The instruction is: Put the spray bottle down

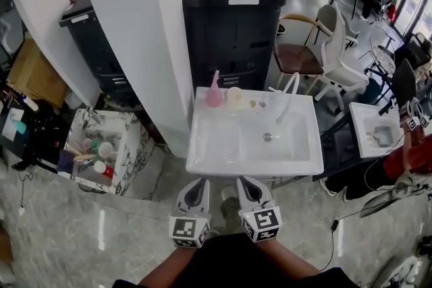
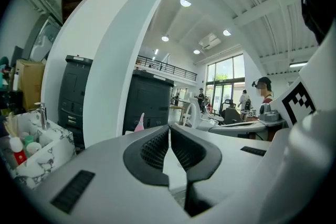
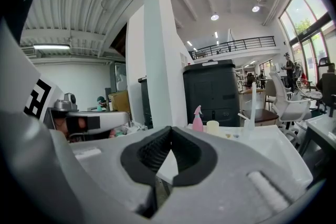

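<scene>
A pink spray bottle (image 1: 214,94) stands upright on the back left ledge of the white sink (image 1: 202,158), apart from both grippers. It also shows far off in the left gripper view as the spray bottle (image 2: 139,123) and in the right gripper view as the spray bottle (image 3: 197,119). My left gripper (image 1: 196,193) and right gripper (image 1: 251,191) hang side by side just in front of the sink's near rim. The left gripper (image 2: 169,131) is shut with nothing in it. The right gripper (image 3: 170,131) also has its tips together and holds nothing.
A pale cup (image 1: 234,97) and a curved white faucet (image 1: 290,88) stand on the sink's back ledge. Behind it are a black cabinet (image 1: 229,17) and a white pillar (image 1: 135,23). A marbled box of bottles (image 1: 101,145) sits left, chairs (image 1: 331,50) right.
</scene>
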Demonstrator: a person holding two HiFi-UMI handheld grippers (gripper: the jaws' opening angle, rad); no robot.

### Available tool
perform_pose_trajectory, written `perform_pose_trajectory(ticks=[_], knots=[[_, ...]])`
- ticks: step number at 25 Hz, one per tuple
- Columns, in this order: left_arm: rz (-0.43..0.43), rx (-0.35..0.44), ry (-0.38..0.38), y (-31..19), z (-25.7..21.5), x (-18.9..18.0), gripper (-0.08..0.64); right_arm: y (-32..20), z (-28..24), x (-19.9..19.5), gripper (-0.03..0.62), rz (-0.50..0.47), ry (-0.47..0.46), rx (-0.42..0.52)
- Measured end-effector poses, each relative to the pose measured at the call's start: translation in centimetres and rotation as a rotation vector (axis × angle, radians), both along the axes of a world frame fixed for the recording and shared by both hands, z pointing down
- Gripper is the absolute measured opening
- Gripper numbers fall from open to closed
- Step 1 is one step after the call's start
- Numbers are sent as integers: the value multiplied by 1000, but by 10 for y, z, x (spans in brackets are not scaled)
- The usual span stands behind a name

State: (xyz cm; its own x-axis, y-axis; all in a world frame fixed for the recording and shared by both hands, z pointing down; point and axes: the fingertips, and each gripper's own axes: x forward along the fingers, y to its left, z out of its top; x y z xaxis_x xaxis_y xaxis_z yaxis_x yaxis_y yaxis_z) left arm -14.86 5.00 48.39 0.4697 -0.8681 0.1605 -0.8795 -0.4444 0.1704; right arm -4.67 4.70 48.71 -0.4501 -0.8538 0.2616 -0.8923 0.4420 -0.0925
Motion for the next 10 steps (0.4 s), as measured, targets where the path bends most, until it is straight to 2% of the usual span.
perform_pose_trajectory(ticks=[10], knots=[[36,-26,8,10,11,8,25,6,4,7,-3,15,18,-10]])
